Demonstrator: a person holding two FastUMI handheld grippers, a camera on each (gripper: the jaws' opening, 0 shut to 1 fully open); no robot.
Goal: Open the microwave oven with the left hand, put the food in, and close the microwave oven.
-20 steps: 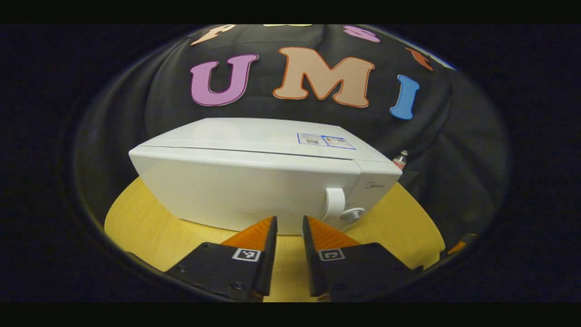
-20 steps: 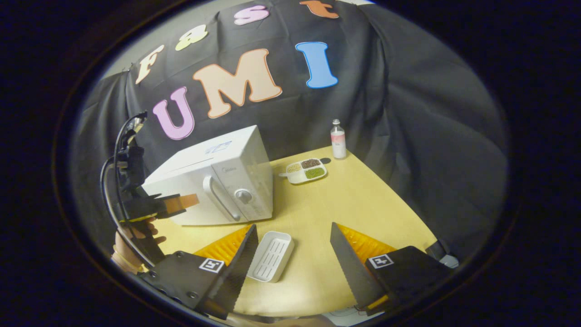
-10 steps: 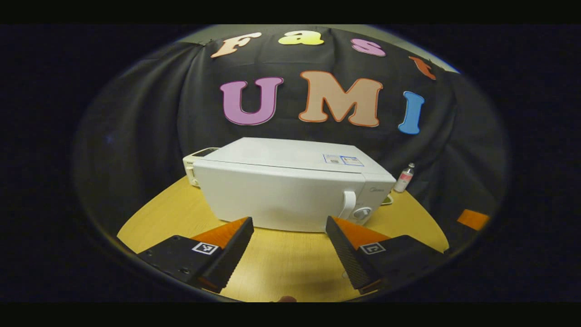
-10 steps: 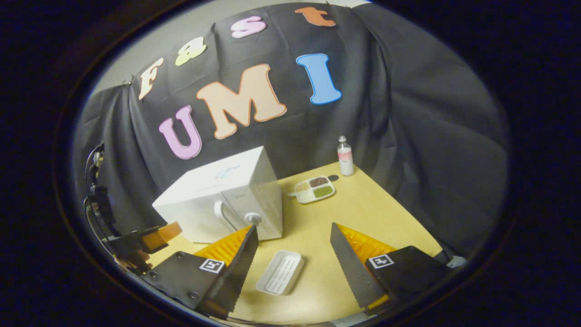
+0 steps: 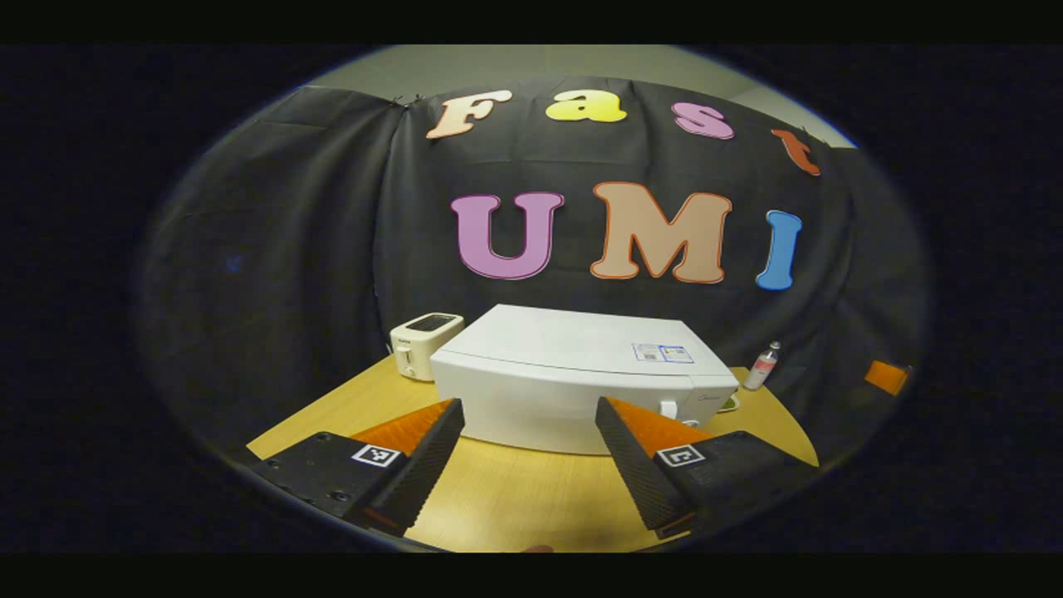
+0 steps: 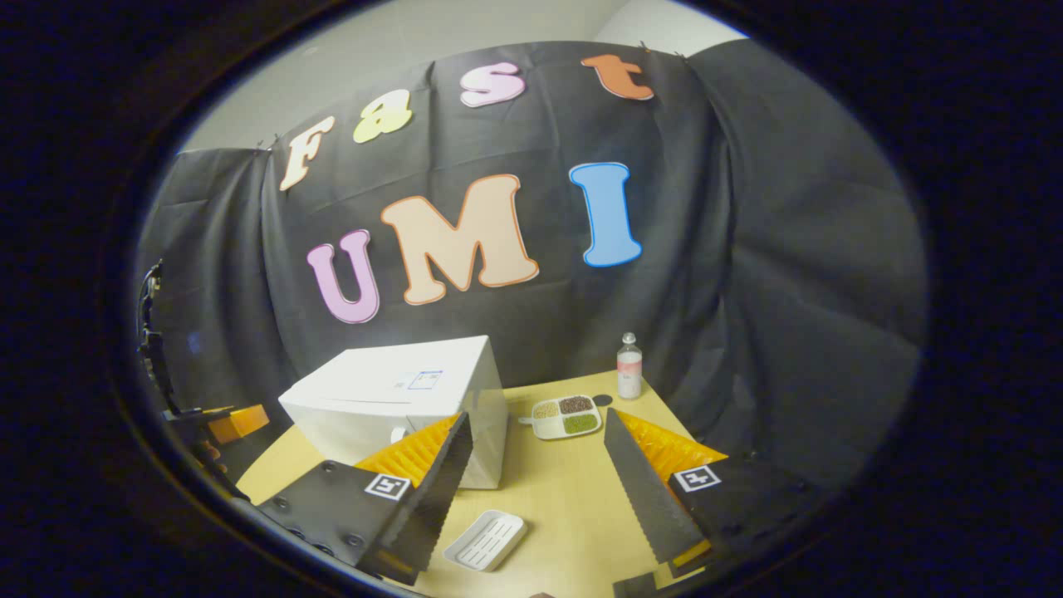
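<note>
The white microwave (image 5: 573, 374) stands with its door shut on the wooden table (image 5: 515, 498), its handle (image 5: 668, 409) at the right of its front. My left gripper (image 5: 527, 415) is open, well back from the microwave, with nothing between its fingers. In the right gripper view the microwave (image 6: 390, 399) sits left of centre. Beyond its right side lies the divided food plate (image 6: 566, 415) with green, brown and pale portions. My right gripper (image 6: 536, 423) is open and empty above the table. The left gripper (image 6: 224, 423) shows at the far left, held by a hand.
A white toaster (image 5: 423, 345) stands left of and behind the microwave. A small bottle (image 6: 629, 365) stands at the table's back edge near the food plate. A white ridged tray (image 6: 486, 540) lies on the table (image 6: 573, 490) near my right gripper.
Both grippers have drawn back from the microwave, which now looks smaller and farther. The left gripper's fingers went from nearly together to wide apart.
</note>
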